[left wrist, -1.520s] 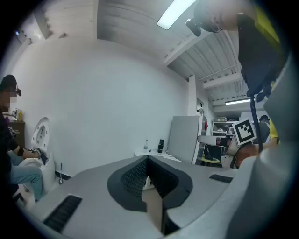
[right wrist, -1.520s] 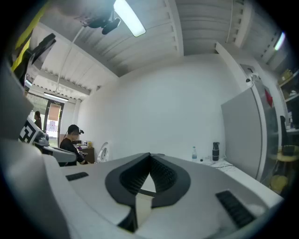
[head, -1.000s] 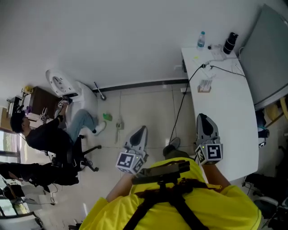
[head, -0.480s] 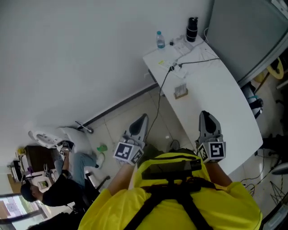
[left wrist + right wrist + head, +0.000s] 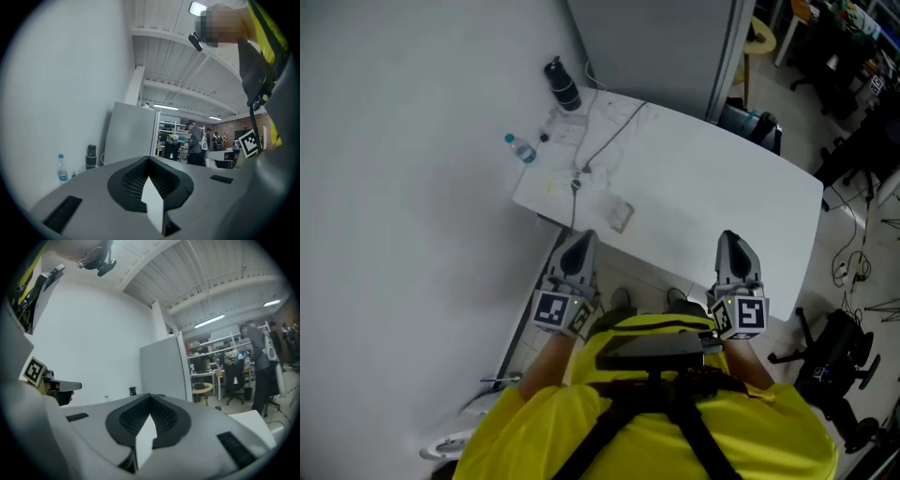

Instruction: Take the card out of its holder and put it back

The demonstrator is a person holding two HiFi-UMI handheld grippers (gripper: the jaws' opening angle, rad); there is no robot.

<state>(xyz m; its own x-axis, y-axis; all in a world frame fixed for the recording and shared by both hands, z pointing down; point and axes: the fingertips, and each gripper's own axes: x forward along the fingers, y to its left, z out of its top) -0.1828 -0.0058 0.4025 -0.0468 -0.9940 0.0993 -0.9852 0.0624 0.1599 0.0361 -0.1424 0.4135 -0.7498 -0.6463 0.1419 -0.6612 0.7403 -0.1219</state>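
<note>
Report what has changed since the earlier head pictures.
The head view swung round: the white table went from the right edge to straight ahead, and the seated person at left dropped out. Nothing grasped or released. Left tool and right tool stayed shut, empty; card holder, bottle, flask unmoved.

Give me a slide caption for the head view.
Left gripper and right gripper, shut and empty, at the table's near edge; card holder lies just beyond the left.
</note>
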